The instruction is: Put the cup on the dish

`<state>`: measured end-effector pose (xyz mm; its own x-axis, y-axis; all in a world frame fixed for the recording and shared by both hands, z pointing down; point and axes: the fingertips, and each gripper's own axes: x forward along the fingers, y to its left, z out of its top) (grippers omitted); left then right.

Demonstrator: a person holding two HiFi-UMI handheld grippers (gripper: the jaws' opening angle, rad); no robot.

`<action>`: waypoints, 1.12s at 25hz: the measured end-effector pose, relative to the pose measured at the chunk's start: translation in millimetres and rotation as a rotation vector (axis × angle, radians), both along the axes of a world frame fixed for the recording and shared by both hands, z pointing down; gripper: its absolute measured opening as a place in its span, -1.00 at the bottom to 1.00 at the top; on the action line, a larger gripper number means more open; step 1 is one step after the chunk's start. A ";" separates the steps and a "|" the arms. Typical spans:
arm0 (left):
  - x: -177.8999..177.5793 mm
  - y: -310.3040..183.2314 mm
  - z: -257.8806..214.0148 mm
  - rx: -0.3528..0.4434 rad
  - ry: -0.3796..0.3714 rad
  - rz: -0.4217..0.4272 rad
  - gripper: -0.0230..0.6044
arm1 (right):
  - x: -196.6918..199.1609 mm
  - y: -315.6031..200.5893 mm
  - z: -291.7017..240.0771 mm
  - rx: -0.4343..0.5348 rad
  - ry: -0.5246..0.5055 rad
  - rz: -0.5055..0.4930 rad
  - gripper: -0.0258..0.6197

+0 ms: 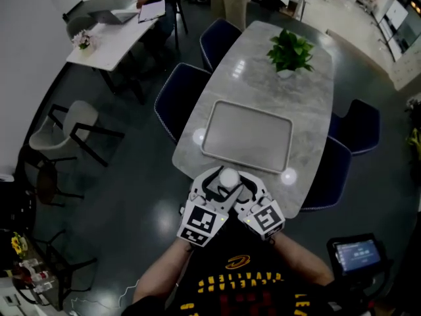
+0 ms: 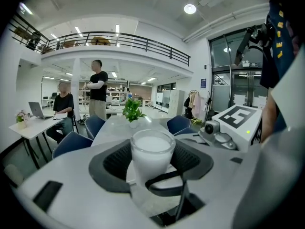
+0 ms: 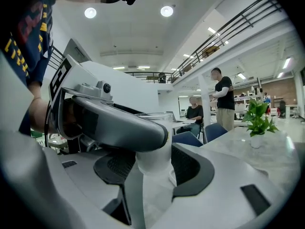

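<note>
Progress: the transfer is under way and the placement is not done. A frosted white tumbler-shaped cup [image 1: 229, 176] is upright and appears lifted clear. It is carried over the near edge of the grey marble-patterned surface [image 1: 263, 78]. A pale grey rectangular tray-like dish [image 1: 247, 135] lies bare in the near half of the surface, midway between the long edges and just beyond the cup.

Left hand-held gripper [image 1: 217, 184]: the jaws are set wide, with the ribbed dark pads against both sides of the cup, so it is gripping the cup.

Right hand-held gripper [image 1: 245, 186]: as best read, it is clamped on the same cup alongside the left one. One jaw of the left hand-held gripper crosses in front of its left pad, so contact on that side is not seen directly.

Remaining, by judgement:
- carry the cup forward past the dish rim
- lower it upright onto the dish floor
- release both grips

Counts:
- cup: one
- dish: one
- hand-held grippers: two
- green potted plant [image 1: 289, 51]: one, toward the far end of the surface
- dark blue chairs [image 1: 181, 97]: four, along the long edges
- people [image 2: 97, 87]: two in the background, one standing and one seated at a separate white desk
</note>
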<state>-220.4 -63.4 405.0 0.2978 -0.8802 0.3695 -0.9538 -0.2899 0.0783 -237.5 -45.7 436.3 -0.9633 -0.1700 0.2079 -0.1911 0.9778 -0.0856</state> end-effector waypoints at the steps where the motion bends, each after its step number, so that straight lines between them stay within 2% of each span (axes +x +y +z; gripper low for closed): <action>1: 1.5 -8.5 0.3 0.000 -0.002 0.014 -0.08 | 1.2 -8.8 0.3 0.001 0.001 0.013 -0.18; 13: 30.2 -96.5 8.6 -0.033 0.010 0.137 -0.08 | 26.5 -99.9 2.8 -0.016 0.016 0.138 -0.18; 19: 43.7 -142.9 18.2 -0.042 -0.018 0.164 -0.08 | 40.8 -146.9 17.4 0.013 0.028 0.143 -0.18; 25: 45.9 -159.7 13.6 -0.044 -0.012 0.172 -0.08 | 44.4 -165.7 12.9 0.085 0.074 0.140 -0.18; 28: 50.8 -168.8 17.2 -0.057 0.000 0.204 -0.08 | 49.1 -175.8 15.5 0.093 0.080 0.173 -0.18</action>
